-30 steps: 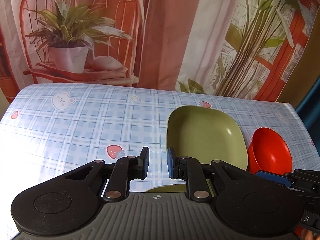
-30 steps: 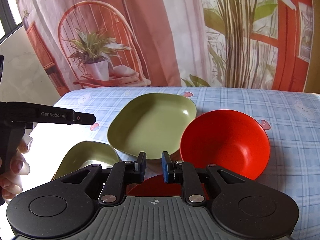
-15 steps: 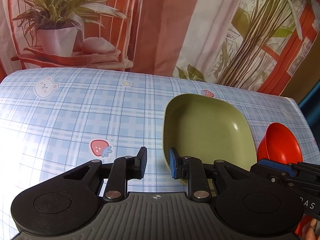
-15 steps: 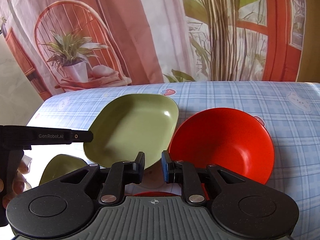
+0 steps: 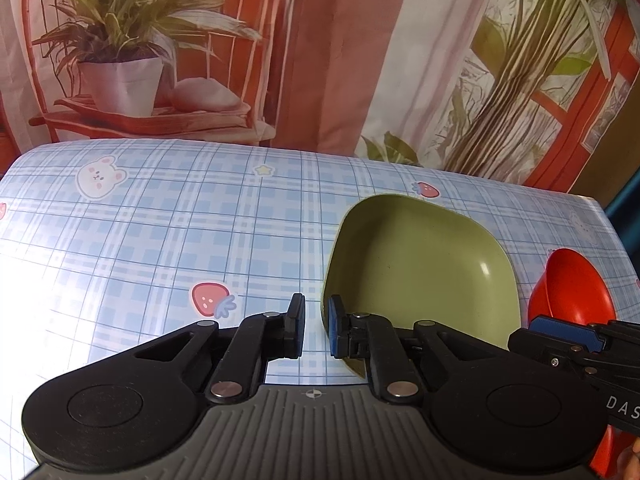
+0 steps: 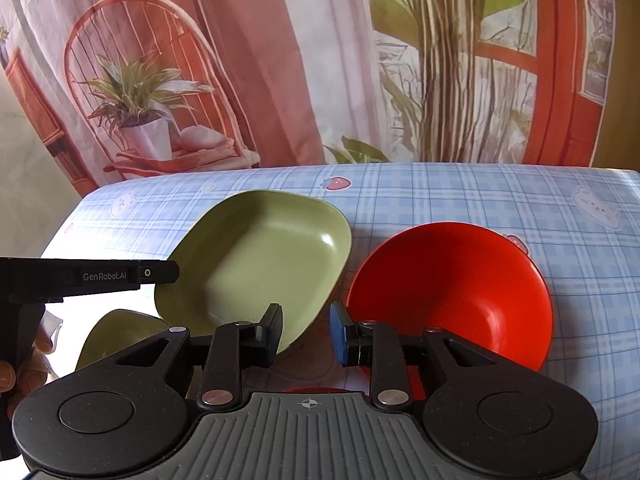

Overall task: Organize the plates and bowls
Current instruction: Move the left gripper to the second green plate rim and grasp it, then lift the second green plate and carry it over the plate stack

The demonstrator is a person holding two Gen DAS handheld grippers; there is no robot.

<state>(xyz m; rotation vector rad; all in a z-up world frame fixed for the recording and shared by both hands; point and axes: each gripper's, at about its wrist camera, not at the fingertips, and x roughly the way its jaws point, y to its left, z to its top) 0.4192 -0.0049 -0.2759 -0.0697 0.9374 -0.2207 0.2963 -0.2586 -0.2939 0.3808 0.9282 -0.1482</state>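
- Square olive-green plastic plate (image 6: 256,256): smooth, satin, faint sheen.
- Round red plastic bowl (image 6: 452,292): smooth, glossy highlights.
- Bench, blue-checked wipe-clean cover (image 5: 168,240): slick, glaring.
- Printed cloth backdrop (image 5: 320,48): matt, creased.
- Left gripper (image 5: 316,330): matt black plastic, metal rivets.

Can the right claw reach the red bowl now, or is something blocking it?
Probably yes. The right claw is open and empty, and the red bowl sits just ahead to its right on the table, with nothing between them. The green plate lies off to the left.
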